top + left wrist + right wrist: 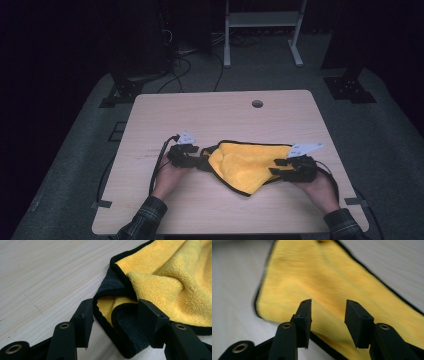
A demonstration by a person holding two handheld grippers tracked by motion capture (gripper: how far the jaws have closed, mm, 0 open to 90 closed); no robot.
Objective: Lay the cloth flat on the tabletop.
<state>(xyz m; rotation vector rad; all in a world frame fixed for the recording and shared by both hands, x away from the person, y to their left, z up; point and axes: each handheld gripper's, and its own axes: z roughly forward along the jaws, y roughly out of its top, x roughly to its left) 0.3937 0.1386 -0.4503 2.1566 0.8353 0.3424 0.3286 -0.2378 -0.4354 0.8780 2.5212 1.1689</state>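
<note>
A yellow cloth (245, 162) with a black hem and a dark grey underside lies crumpled on the wooden table (210, 110). My left gripper (202, 157) is at its left end. In the left gripper view the folded corner of the cloth (170, 277) lies between the jaws of the left gripper (116, 312); the jaws stand apart and the fabric does not look squeezed. My right gripper (277, 167) is at the cloth's right end. In the right gripper view, the right gripper (328, 312) stands open above the flat yellow cloth (324, 277), with nothing pinched.
A round cable hole (257, 103) sits near the table's far edge. Bare wood surrounds the cloth on all sides. Behind the table stand a white frame (262, 22) and floor cables (185, 65). Both forearms come in from the near edge.
</note>
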